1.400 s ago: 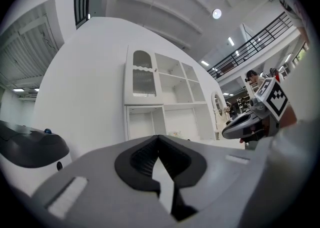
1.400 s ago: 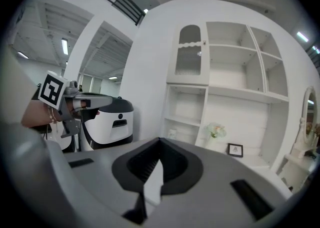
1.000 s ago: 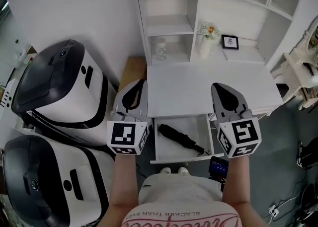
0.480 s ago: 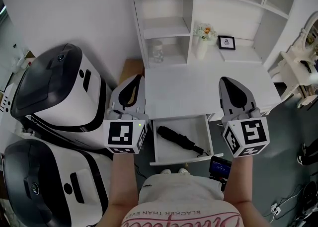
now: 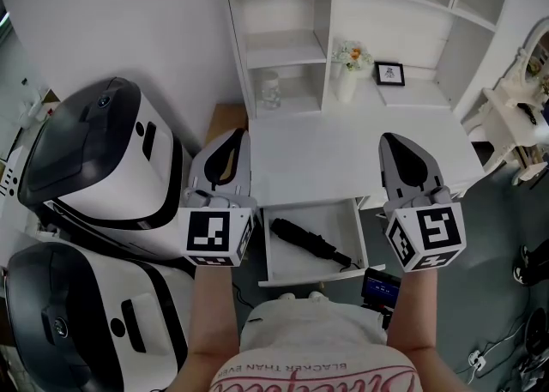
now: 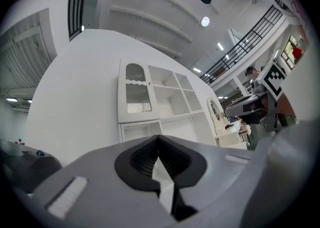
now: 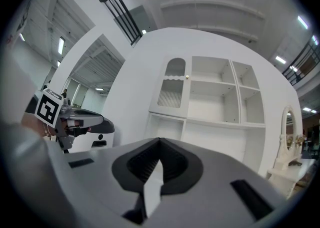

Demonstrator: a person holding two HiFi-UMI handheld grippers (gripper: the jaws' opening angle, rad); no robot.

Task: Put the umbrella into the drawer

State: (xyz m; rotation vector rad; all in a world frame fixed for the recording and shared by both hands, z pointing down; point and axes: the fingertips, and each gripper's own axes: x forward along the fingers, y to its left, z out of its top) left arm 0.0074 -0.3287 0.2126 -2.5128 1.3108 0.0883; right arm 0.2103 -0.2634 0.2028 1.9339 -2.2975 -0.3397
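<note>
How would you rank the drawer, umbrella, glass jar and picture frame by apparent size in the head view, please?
1. the drawer
2. the umbrella, lying inside it
3. the glass jar and the picture frame: about alike, both farther from the camera, so unranked

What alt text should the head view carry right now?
A folded black umbrella lies in the open drawer under a white desk. The left tool and the right tool, both shut and empty, are held at either side.
</note>
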